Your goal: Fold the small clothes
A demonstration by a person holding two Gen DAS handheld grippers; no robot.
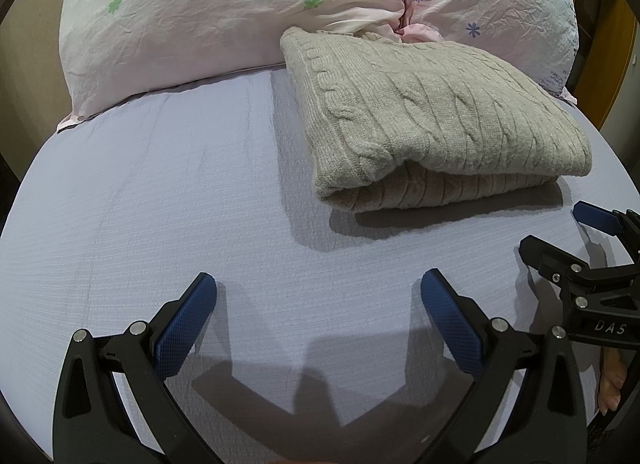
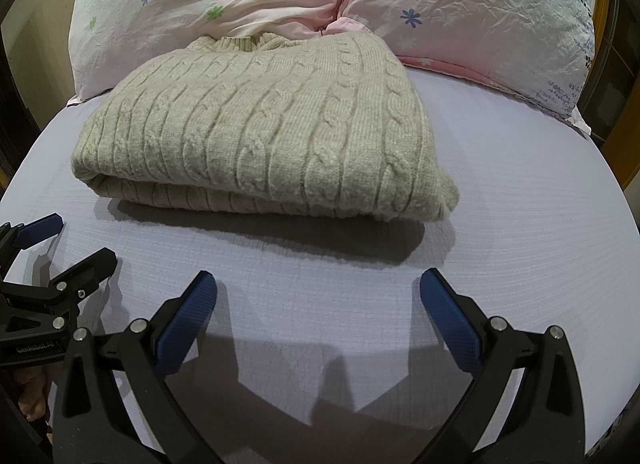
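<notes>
Left wrist view: left gripper [image 1: 318,284] jaws wide, empty, above bed sheet [image 1: 160,204]; folded sweater [image 1: 432,116] lay ahead-right, against pillows [image 1: 200,24].

Right wrist view: right gripper [image 2: 318,284] jaws wide, empty; sweater ahead, apart from fingers.

The sweater [image 2: 260,136] is beige, knitted in raised cable twists and ribs. The bed sheet [image 1: 160,224] beneath is pale lavender with a fine woven grid texture. The 2 pillows [image 1: 180,24] are light pink, scattered with small purple and green flowers and a dark brown bare-tree print. The left gripper [image 1: 318,288] and right gripper [image 2: 318,288] are black with blue, cross-hatched pads [image 2: 188,320].
</notes>
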